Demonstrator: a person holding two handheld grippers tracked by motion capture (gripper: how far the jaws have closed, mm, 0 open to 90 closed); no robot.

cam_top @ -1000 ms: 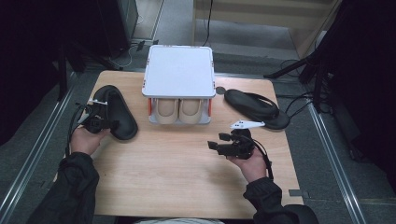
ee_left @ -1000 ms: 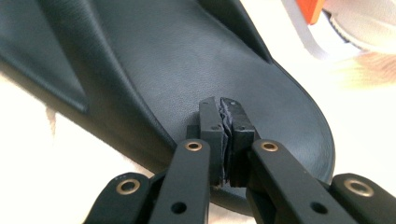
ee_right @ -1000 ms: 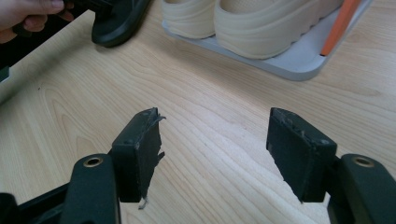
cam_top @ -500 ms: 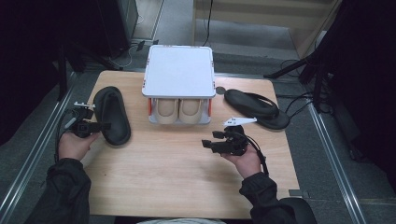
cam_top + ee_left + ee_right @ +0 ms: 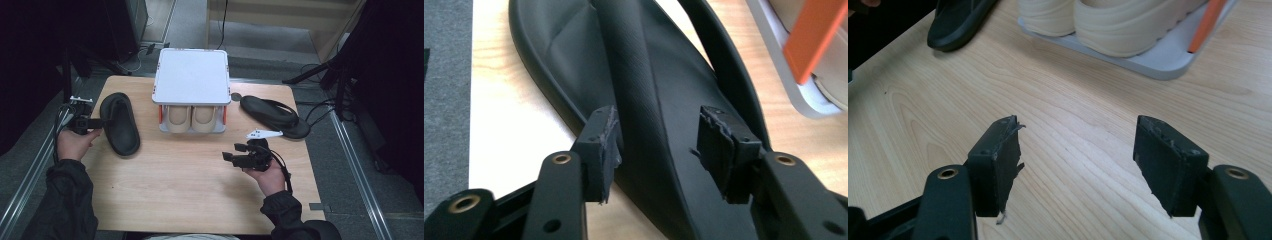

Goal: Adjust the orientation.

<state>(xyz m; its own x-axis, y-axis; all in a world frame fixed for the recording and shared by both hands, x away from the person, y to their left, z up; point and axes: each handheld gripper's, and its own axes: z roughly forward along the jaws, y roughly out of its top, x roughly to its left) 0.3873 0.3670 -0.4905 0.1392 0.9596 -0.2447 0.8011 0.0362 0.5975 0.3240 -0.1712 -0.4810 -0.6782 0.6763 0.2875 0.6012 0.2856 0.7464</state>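
A black flip-flop (image 5: 119, 123) lies sole-down at the table's left side. My left gripper (image 5: 95, 121) is level at its left edge. In the left gripper view, the flip-flop (image 5: 664, 75) runs between the spread pads (image 5: 604, 145), which do not press on it. These jaws have just been opening. A second black flip-flop (image 5: 272, 115) lies at the right rear. My right gripper (image 5: 232, 151) hovers over bare wood in front of the rack, open, with nothing between its fingers (image 5: 1078, 145).
A white two-level shoe rack (image 5: 192, 77) with orange posts stands at the back centre. A pair of beige shoes (image 5: 192, 117) sits on its lower shelf, also seen in the right gripper view (image 5: 1108, 25). Bare tabletop (image 5: 190, 190) stretches across the front.
My left gripper let go of the left flip-flop, its jaws opened, and the hand drew back to the left. The right hand stayed nearly still.
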